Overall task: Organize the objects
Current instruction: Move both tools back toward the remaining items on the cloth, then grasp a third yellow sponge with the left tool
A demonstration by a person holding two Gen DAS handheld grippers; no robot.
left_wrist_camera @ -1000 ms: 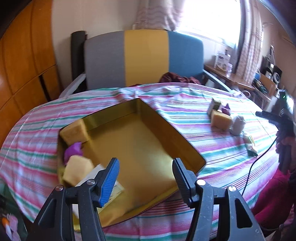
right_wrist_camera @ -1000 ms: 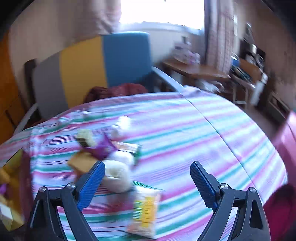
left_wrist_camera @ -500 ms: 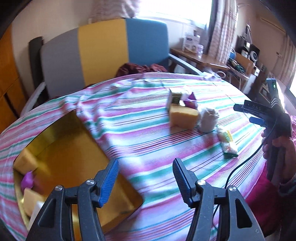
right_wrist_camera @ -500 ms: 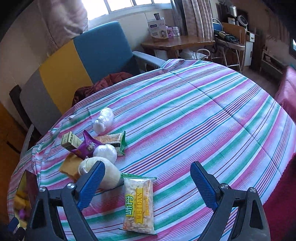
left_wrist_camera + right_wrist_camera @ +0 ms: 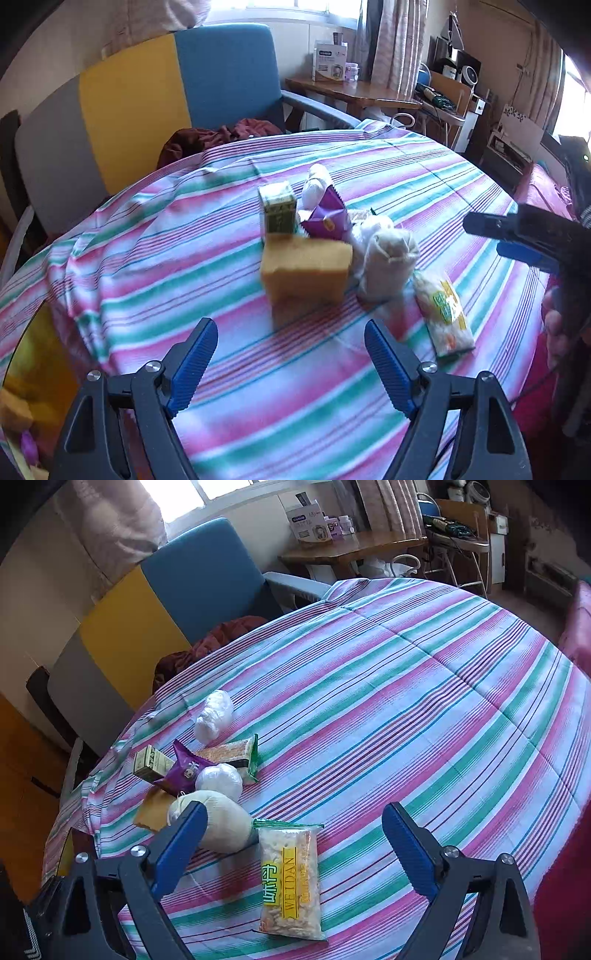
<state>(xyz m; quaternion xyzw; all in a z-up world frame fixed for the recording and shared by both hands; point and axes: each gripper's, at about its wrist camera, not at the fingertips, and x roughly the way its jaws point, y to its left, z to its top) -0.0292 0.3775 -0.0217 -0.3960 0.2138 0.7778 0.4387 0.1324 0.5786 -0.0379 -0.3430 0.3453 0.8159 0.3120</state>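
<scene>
A small heap of snacks and soft things waits on a round table under a striped cloth [image 5: 424, 686]. Straight ahead of the left claw [image 5: 291, 363] sits a yellow sponge block [image 5: 306, 271]; the claw's blue pads are spread wide apart with nothing between them. Touching the sponge's far side are a small green carton [image 5: 277, 210], standing upright, and a purple wrapper [image 5: 327, 218], with a cream cloth pouch [image 5: 388, 264] just to its right. The right claw [image 5: 291, 845] is also spread wide and empty, and a clear cracker packet [image 5: 290, 877] lies flat between and just beyond its pads, with the pouch touching the inside of its left pad. The likely trouble is crowding: the pieces press against one another, so closing on the sponge could drag or tip the carton, and a pinch on the flat packet may slip off its slick film or crush the crackers. The loose cloth could also bunch under a low pad. The two claws point toward the same heap, so they could knock together if both reach in. A gold tin [image 5: 33, 369], already holding a few items, shows at the far left and below the left claw; its raised wall must be cleared when carrying anything over. To the right of the right claw the cloth lies bare and offers plenty of room, though the table's rounded edge falls away close behind both claws.
</scene>
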